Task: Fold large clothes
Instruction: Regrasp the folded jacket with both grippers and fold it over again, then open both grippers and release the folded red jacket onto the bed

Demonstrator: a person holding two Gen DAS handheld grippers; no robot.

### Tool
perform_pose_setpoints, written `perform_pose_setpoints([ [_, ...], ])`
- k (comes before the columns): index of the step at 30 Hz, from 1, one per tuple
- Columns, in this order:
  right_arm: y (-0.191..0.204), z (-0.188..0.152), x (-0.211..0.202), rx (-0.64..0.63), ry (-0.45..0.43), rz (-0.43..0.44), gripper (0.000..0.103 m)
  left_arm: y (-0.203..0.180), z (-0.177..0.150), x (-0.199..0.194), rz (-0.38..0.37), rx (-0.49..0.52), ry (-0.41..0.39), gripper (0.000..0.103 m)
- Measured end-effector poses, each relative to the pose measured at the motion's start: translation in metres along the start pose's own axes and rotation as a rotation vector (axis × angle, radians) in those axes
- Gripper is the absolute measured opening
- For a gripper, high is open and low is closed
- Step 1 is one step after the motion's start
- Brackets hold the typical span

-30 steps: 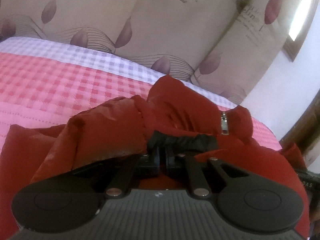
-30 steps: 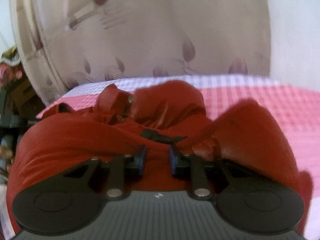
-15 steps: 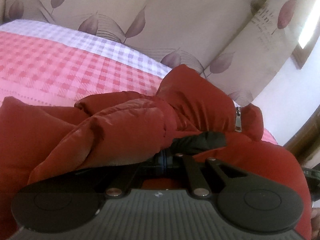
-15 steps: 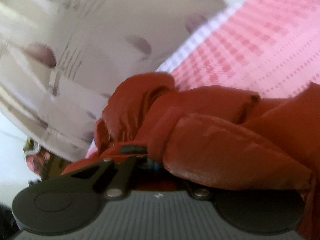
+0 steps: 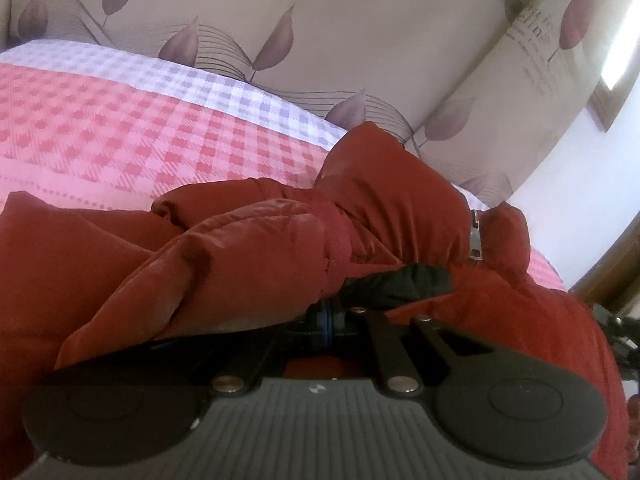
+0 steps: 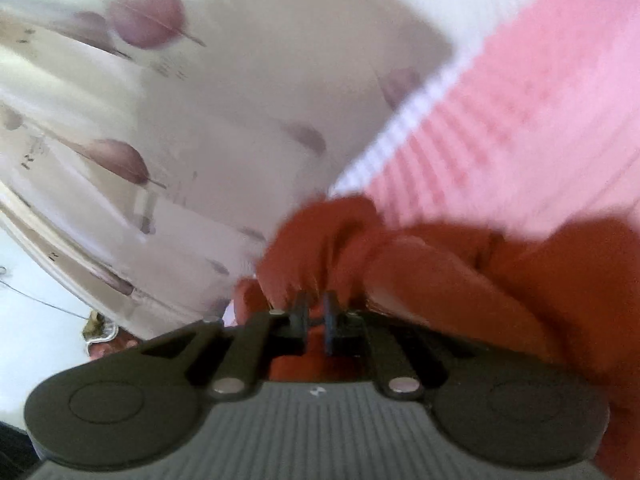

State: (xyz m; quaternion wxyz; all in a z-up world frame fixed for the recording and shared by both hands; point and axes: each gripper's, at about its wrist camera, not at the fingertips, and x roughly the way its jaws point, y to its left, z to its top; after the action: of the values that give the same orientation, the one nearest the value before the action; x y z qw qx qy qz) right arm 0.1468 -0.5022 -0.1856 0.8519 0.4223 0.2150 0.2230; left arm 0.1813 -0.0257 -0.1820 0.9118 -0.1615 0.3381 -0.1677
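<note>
Pink checked bed (image 5: pixel 120 140), red puffer jacket (image 5: pixel 240 264) lying on it

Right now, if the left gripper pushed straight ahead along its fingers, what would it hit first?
The red jacket itself: the left gripper is already shut on it at the black cuff. Beyond the bunched sleeve lies the checked bedcover, then probably the curtain.

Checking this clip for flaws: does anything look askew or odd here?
Nothing damaged. The red jacket lies bunched on the checked bedspread, pinched by the left gripper and right gripper. The right wrist view is motion-blurred.
</note>
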Motion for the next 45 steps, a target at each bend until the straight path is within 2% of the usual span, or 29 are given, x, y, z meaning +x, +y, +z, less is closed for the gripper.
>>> perform_pose_setpoints([
  [3,0.009,0.004,-0.015,-0.123,0.022,-0.117,0.006,0.001,0.000,-0.001,-0.001,0.002,-0.002,0.012],
  [6,-0.002,0.000,-0.009,-0.164,0.071,-0.230,0.000,0.001,0.000,-0.002,-0.002,0.002,-0.006,0.012],
  [8,-0.019,-0.002,-0.006,-0.102,0.060,-0.222,0.000,0.001,0.000,-0.002,-0.002,0.004,-0.006,0.012],
  [14,-0.039,-0.008,0.001,-0.084,0.067,-0.213,0.000,0.003,-0.001,-0.001,-0.010,-0.004,-0.011,0.012],
  [21,-0.033,-0.006,-0.008,-0.098,0.071,-0.188,0.000,-0.006,0.001,-0.012,0.015,0.015,-0.021,0.011],
  [22,-0.026,-0.005,-0.014,-0.108,0.061,-0.207,0.004,-0.006,0.003,-0.018,0.008,-0.003,-0.029,0.014],
  [24,0.003,-0.006,-0.035,-0.194,-0.011,-0.236,0.005,-0.006,0.006,-0.035,-0.027,-0.046,-0.062,0.028],
  [25,0.023,-0.009,-0.046,-0.269,-0.048,-0.235,0.006,-0.009,0.007,-0.046,-0.037,-0.062,-0.097,0.043],
  [26,0.043,-0.011,-0.054,-0.333,-0.073,-0.219,0.006,-0.013,0.008,-0.054,-0.037,-0.059,-0.123,0.048],
  [28,0.077,-0.018,-0.060,-0.429,-0.088,-0.158,0.006,-0.035,0.008,-0.072,-0.041,-0.001,-0.168,0.048],
  [32,0.140,-0.041,-0.023,-0.607,0.018,-0.048,0.006,-0.089,-0.005,-0.079,-0.162,0.137,-0.133,0.048],
  [34,0.156,-0.056,0.009,-0.681,0.081,-0.054,0.006,-0.115,-0.015,-0.069,-0.151,0.236,-0.100,0.046],
  [36,0.160,-0.068,0.041,-0.738,0.148,-0.110,0.006,-0.120,-0.018,-0.051,-0.106,0.271,-0.063,0.045],
  [38,0.151,-0.076,0.068,-0.742,0.213,-0.169,0.004,-0.113,-0.019,-0.034,-0.083,0.242,-0.015,0.046],
  [40,0.136,-0.079,0.081,-0.703,0.237,-0.202,0.000,-0.110,-0.020,-0.026,-0.075,0.240,-0.004,0.046],
  [45,0.110,-0.077,0.093,-0.587,0.272,-0.193,0.000,-0.104,-0.028,-0.012,-0.066,0.232,0.010,0.045],
])
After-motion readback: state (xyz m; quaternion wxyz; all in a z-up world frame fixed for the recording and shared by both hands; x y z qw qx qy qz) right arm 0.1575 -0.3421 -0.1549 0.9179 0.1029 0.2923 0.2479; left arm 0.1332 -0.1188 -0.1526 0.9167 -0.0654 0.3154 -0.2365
